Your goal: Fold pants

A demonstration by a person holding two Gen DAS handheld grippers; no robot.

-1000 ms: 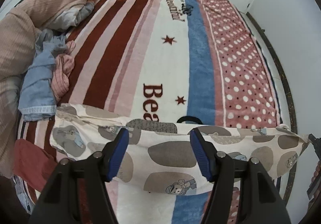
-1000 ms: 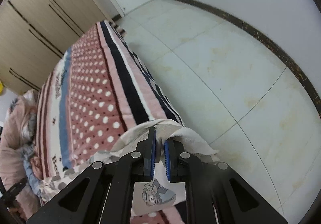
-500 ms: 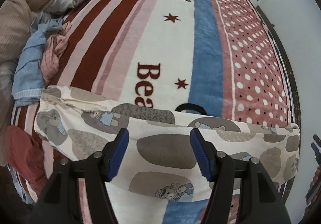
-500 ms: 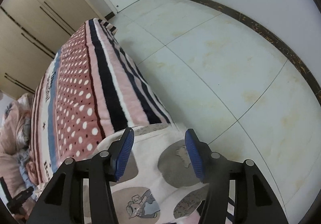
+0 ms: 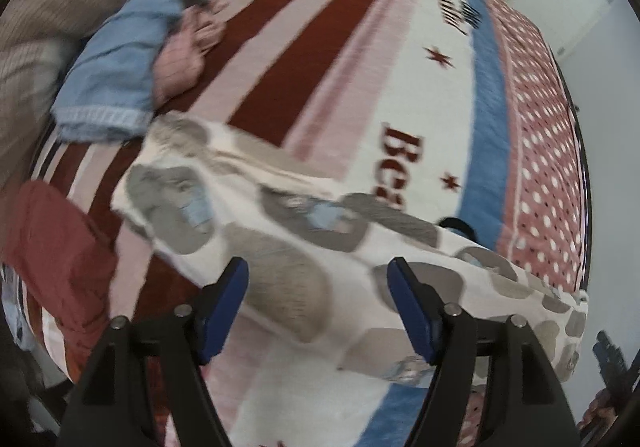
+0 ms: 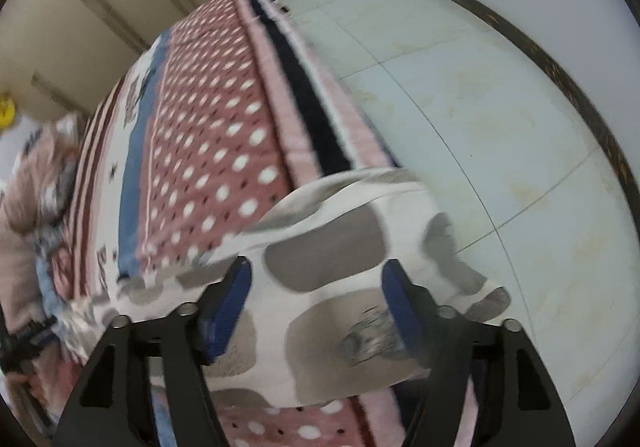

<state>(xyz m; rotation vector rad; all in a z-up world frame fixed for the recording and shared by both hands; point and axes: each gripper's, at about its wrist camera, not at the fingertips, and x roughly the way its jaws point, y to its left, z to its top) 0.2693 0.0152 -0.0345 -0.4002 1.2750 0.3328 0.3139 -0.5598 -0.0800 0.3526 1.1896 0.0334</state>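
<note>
Pants, cream with grey patches and bear prints, lay spread in a long band across near end of striped blanket, one end hanging over bed's floor-side edge. Left gripper hovered above them, jaws having just widened, nothing between pads. Right gripper likewise over pants' overhanging end, jaws just opened wide, cloth released. Blue garment sat near pants' far end.

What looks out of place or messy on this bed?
The patterned pants lie slantwise, and one end droops over the bed's edge toward the floor. Loose clothes are heaped, unfolded, by the far side. Both grippers, left and right, are open above the pants.
</note>
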